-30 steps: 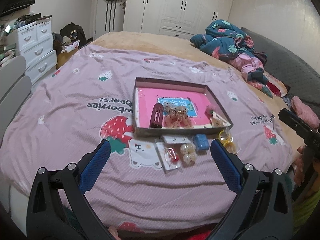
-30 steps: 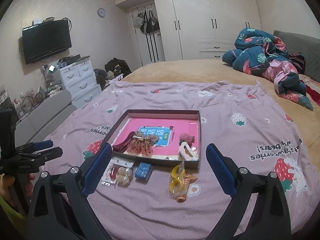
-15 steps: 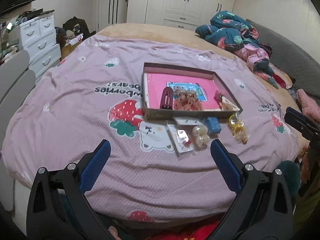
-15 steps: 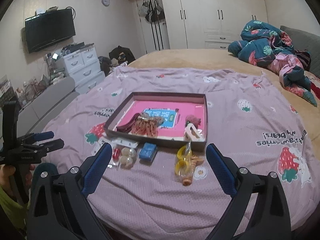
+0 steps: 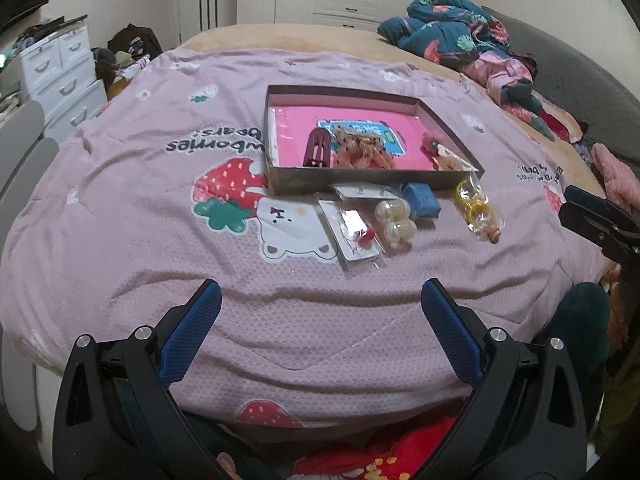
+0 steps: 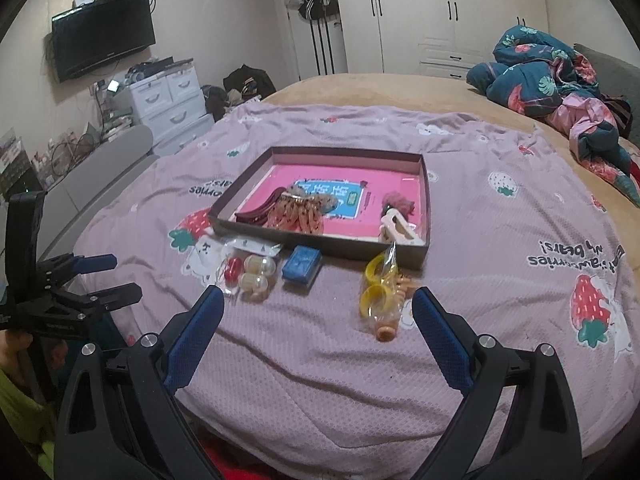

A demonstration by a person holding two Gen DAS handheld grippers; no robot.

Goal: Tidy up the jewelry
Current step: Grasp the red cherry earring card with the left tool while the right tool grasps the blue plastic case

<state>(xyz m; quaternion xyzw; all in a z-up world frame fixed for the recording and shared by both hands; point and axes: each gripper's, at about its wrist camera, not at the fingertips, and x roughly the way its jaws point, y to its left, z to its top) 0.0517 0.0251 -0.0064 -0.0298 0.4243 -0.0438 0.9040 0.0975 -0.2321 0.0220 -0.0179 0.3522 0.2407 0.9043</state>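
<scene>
A shallow brown box (image 5: 360, 180) (image 6: 344, 246) with a pink floor sits on the lilac bedspread. Inside lie a dark red hair clip (image 5: 318, 153), orange clips (image 6: 294, 216), a pink piece and a white clip (image 6: 396, 230). In front of the box lie a packet with pearl beads (image 5: 394, 222) (image 6: 252, 276), a small blue box (image 5: 421, 199) (image 6: 302, 264) and a bag of yellow rings (image 5: 478, 210) (image 6: 380, 298). My left gripper (image 5: 320, 312) is open and empty, near the bed's front edge. My right gripper (image 6: 316, 316) is open and empty, just short of the yellow rings.
A bundle of teal and pink clothes (image 6: 560, 80) lies at the bed's far right. White drawers (image 6: 172, 100) and a wall television (image 6: 104, 36) stand at the left. Wardrobes fill the back wall. A grey sofa edge (image 6: 100, 172) runs along the bed's left side.
Both grippers have moved forward and lower toward the bed; the box and loose items look larger and closer. Both stay open and empty.
</scene>
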